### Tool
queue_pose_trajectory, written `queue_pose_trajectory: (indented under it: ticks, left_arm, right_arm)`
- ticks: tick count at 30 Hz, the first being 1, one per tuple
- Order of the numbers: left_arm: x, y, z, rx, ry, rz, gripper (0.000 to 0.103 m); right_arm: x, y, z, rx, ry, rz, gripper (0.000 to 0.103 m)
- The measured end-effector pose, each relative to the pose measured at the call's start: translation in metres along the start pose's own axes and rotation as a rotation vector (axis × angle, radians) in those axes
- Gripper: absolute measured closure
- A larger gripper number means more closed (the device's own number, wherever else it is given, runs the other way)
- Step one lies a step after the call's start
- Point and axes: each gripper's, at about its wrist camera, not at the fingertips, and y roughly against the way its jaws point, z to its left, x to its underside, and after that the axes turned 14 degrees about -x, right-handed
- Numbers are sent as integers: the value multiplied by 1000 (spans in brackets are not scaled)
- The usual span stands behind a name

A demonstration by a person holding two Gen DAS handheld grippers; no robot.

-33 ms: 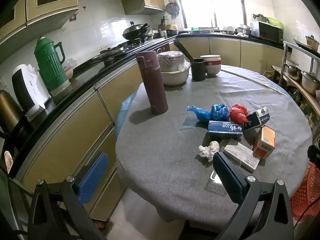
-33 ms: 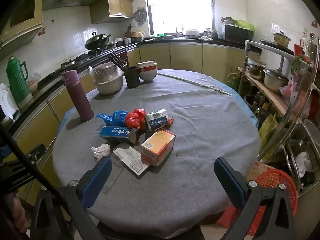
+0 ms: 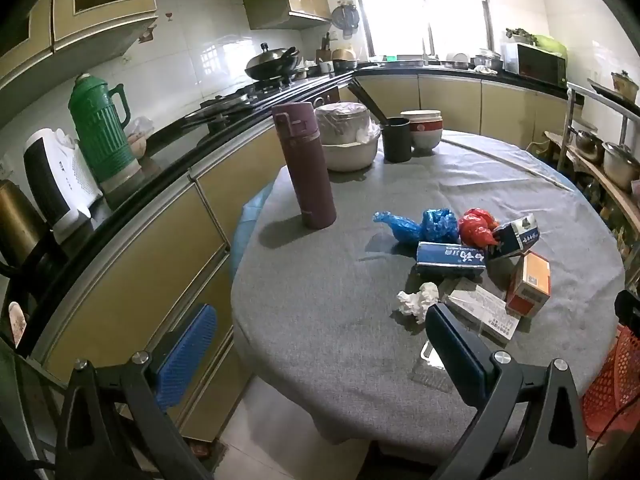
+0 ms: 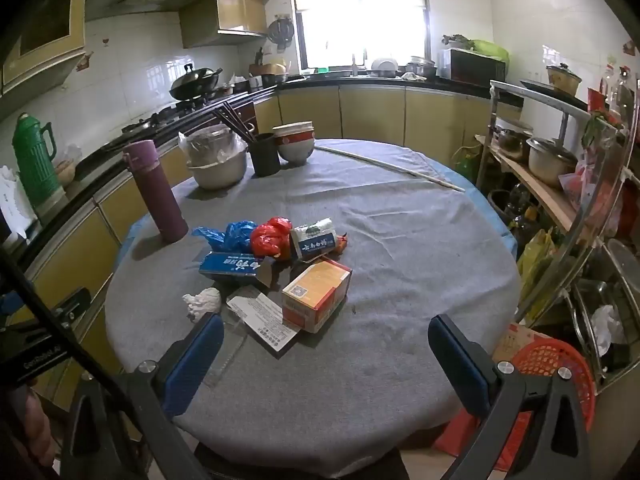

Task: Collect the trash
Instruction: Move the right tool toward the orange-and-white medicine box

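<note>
Trash lies in a heap on the round grey table (image 4: 400,248): a blue bag (image 4: 234,234), a red bag (image 4: 272,238), a blue carton (image 4: 232,268), a blue-white box (image 4: 314,240), an orange box (image 4: 316,294), a crumpled tissue (image 4: 204,300), a flat white packet (image 4: 264,322) and a clear wrapper (image 3: 434,364). The same heap shows in the left wrist view, with the orange box (image 3: 530,282) and tissue (image 3: 418,300). My left gripper (image 3: 320,352) is open and empty at the table's near left edge. My right gripper (image 4: 326,356) is open and empty above the near edge.
A purple flask (image 4: 158,192), a covered metal bowl (image 4: 218,162), a black cup with chopsticks (image 4: 264,156) and stacked bowls (image 4: 296,144) stand at the table's far side. A red mesh basket (image 4: 552,372) sits on the floor at the right, beside a metal rack (image 4: 560,168). Counter cabinets (image 3: 132,264) run along the left.
</note>
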Motion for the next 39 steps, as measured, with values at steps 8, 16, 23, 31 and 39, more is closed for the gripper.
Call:
queue_pose_trajectory:
  ticks: [8,16,23,31,39]
  left_arm:
    - [-1,-1,0,-1,-2,2,0]
    - [-3,-1,-2,-3,-5,-3,0]
    - [0,-3,-2,-3,-3,1,0]
    - [1,-7,-3,0,1,9,0]
    - [-1,-14,-6,28,16,52,0]
  right_arm:
    - [-1,-2,3,-4,1,1,0]
    - [-2,-3,4,-5,-1,3,0]
    - [-4,-7,4,-4,-4,11,0]
    - [-10,-13,2,-5,-23,10,0]
    - [-12,-23,-1,-2,-44,25,0]
